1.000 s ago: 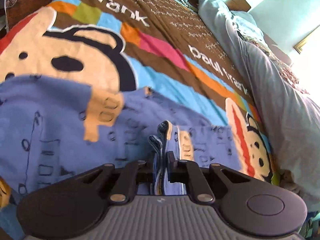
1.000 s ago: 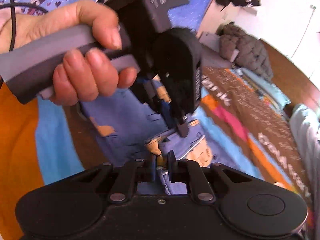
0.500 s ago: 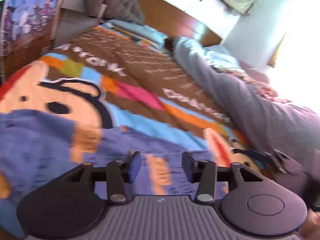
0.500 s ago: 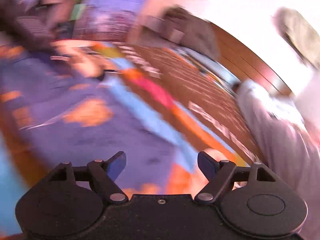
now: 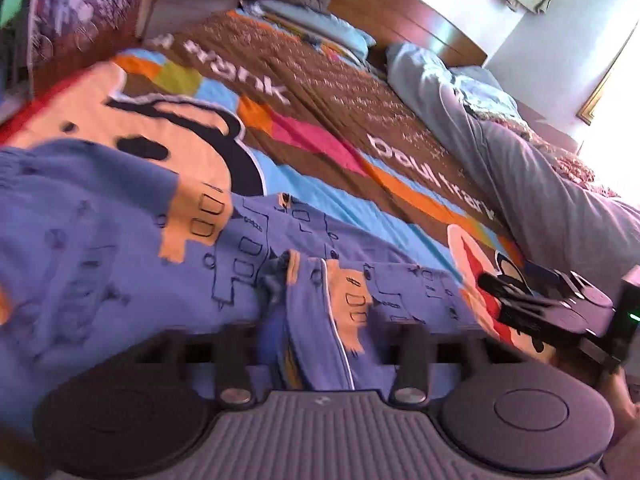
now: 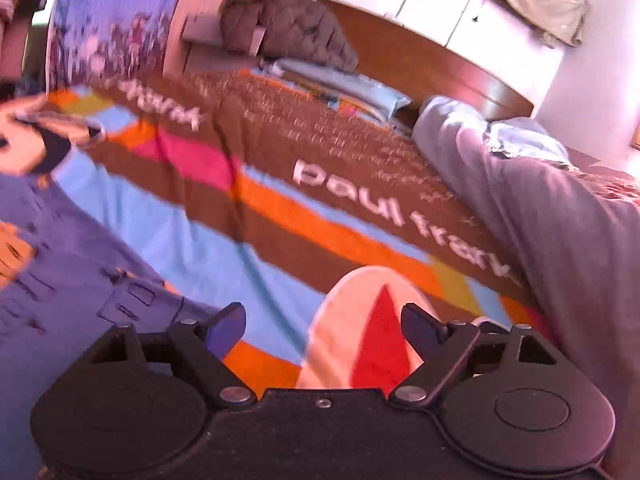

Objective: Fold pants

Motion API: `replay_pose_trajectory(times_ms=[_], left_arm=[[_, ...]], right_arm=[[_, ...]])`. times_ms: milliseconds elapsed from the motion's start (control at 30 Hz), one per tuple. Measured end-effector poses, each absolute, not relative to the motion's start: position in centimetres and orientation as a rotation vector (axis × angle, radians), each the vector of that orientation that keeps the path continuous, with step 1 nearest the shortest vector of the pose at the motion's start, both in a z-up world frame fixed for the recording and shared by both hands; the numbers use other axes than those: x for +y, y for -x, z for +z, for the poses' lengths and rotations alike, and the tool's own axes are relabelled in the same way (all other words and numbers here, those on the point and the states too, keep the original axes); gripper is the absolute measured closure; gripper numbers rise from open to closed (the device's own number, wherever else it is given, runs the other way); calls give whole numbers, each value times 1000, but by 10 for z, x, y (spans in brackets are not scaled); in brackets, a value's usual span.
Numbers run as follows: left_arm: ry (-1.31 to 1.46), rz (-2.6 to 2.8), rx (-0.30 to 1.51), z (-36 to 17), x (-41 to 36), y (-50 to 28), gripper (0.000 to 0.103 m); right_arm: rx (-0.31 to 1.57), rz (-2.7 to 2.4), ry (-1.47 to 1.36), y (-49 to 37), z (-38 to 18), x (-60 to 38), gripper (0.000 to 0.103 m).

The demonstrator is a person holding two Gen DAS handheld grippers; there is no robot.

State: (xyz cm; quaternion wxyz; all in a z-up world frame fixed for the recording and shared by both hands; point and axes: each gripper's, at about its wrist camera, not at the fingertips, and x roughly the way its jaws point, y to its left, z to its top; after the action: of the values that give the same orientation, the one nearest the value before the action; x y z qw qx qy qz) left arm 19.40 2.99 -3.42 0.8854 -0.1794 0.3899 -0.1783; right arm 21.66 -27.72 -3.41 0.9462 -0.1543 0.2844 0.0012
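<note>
Pants [image 5: 120,248]: spread on the bed [image 5: 328,112], cuffs bunched at 6 o'clock
Left hand-held gripper [image 5: 316,344]: released, straddling cuffs
Right hand-held gripper [image 6: 324,324]: released, empty
Our advice: we'd pinch both layers together, then carry evenly

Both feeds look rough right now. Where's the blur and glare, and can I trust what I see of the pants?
Left wrist: pants smeared by motion at left, sharper near the left gripper; window glare blows out the right edge. Right wrist: bedspread streaked throughout, pants soft; right gripper stays crisp.
</note>
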Motion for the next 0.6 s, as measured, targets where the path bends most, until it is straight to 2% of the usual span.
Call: replay_pose_trajectory(times_ms=[67,167,233,300,400,467,600], left_arm=[[365,-421,749,-27,33,-169,40],[280,-367,849,-36,25,-154,42],[206,-313,892,-46,19,-148,45],[184,-294,870,-43,16,-144,44],[174,-253,860,-35,18,-133,40],[179,-248,830,-26,28,-117,30],[204,-125,728,-5,73,-85,30]], right_arm=[[584,77,284,-189,-21,-277,10],[662,149,322,-154,-22,-265,1],[752,132,415,-148,-42,-254,1],[742,109,413,-139,-54,-255,1],[718,54,371,-134,-39,-257,1],[670,75,337,-127,-22,-255,1],[634,129,317,-121,-4,-239,1]])
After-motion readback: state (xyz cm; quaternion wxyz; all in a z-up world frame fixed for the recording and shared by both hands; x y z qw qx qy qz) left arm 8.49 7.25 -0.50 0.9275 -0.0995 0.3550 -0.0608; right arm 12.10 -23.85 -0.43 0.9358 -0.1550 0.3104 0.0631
